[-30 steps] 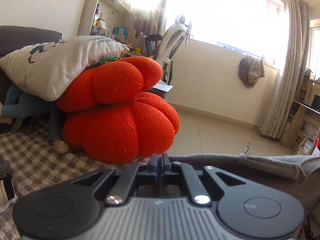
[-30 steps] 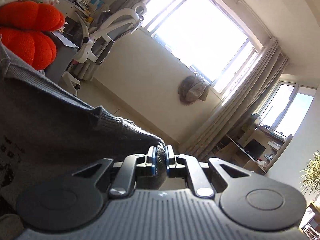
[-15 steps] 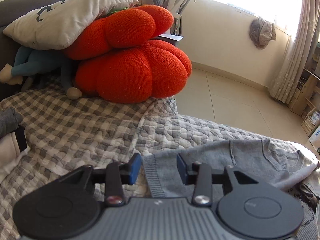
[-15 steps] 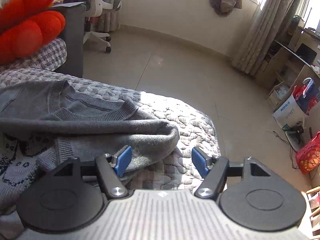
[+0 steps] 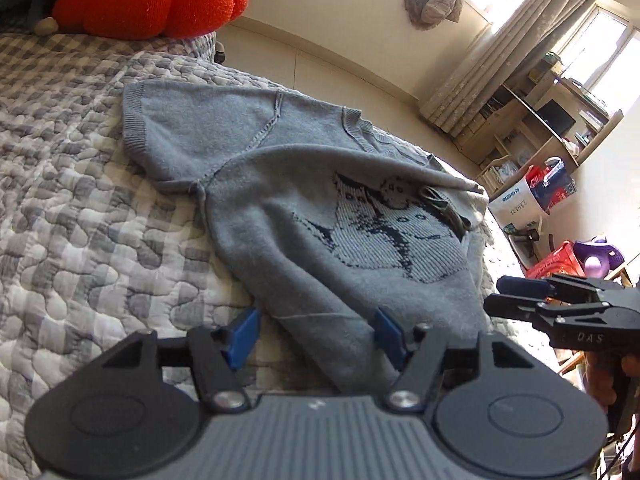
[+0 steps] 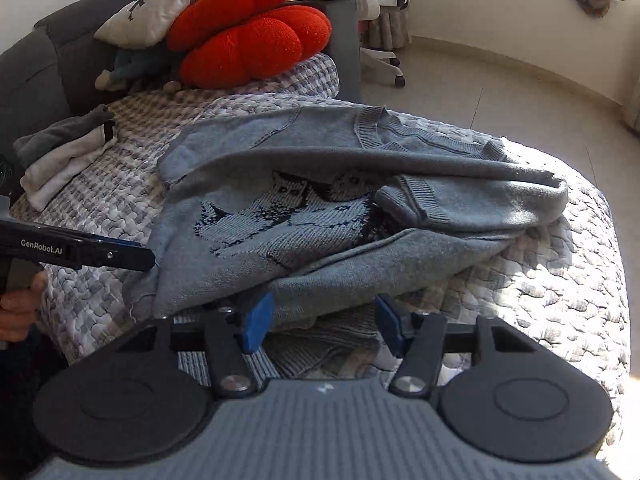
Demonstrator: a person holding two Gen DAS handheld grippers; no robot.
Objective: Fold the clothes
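The gray sweater (image 5: 304,216) lies on the bed (image 5: 80,208), its bottom edge nearest you, and your left gripper (image 5: 316,334) and right gripper (image 6: 322,322), jaws just opening and closing partway, each straddle that edge, holding nothing.

The sweater (image 6: 304,216) was a soft, matt grey knit with ribbed cuffs and collar and a darker pattern knitted into its front, and it lay on a quilted cotton bedspread (image 5: 80,208) whose puckered grey-and-white checks looked bumpy. The left gripper (image 5: 316,334) and right gripper (image 6: 324,322) were matt black plastic with ridged grey housings, shiny metal pivot screws and smooth blue pads. The orange cushion (image 6: 248,36) was a coarse, fuzzy knit, and the floor (image 6: 500,92) was smooth, faintly glossy pale tile.
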